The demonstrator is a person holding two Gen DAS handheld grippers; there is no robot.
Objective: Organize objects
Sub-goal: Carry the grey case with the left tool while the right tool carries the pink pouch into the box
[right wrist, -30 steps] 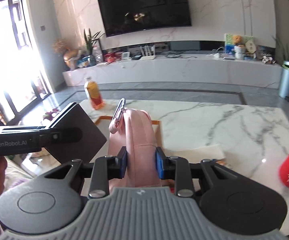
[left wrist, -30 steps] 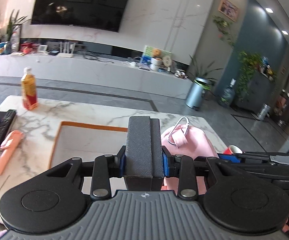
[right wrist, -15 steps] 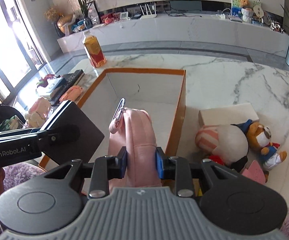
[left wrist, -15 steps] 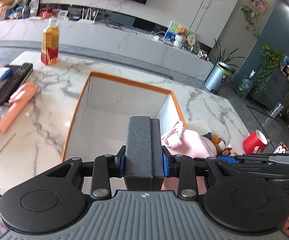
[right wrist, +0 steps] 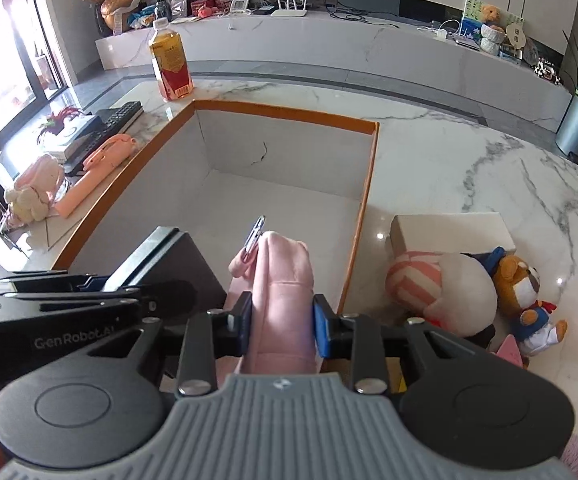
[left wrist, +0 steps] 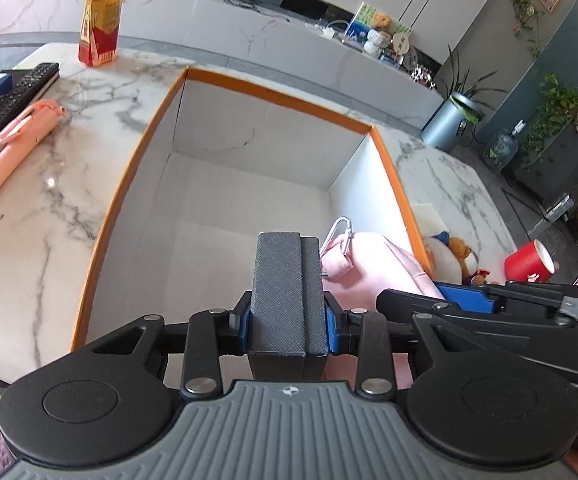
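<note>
My left gripper (left wrist: 287, 316) is shut on a dark grey textured case (left wrist: 285, 288) and holds it above the near part of an open white box with an orange rim (left wrist: 277, 94). My right gripper (right wrist: 283, 322) is shut on a pink pouch (right wrist: 285, 300) with a silver carabiner (right wrist: 255, 236), also held over the box (right wrist: 289, 114) near its right wall. The pouch (left wrist: 373, 264) shows right of the case in the left wrist view, and the case (right wrist: 169, 264) shows left of the pouch in the right wrist view. The box is empty inside.
On the marble table left of the box lie a pink folded stick (left wrist: 13, 148), a black remote (left wrist: 17, 96) and a drink bottle (left wrist: 101, 20). Right of the box are plush toys (right wrist: 457, 292), a flat white box (right wrist: 449, 232) and a red cup (left wrist: 527, 262).
Both grippers have tilted down and moved forward over the box with their loads. The view went from the TV wall to the box interior. Both grips are unchanged.
</note>
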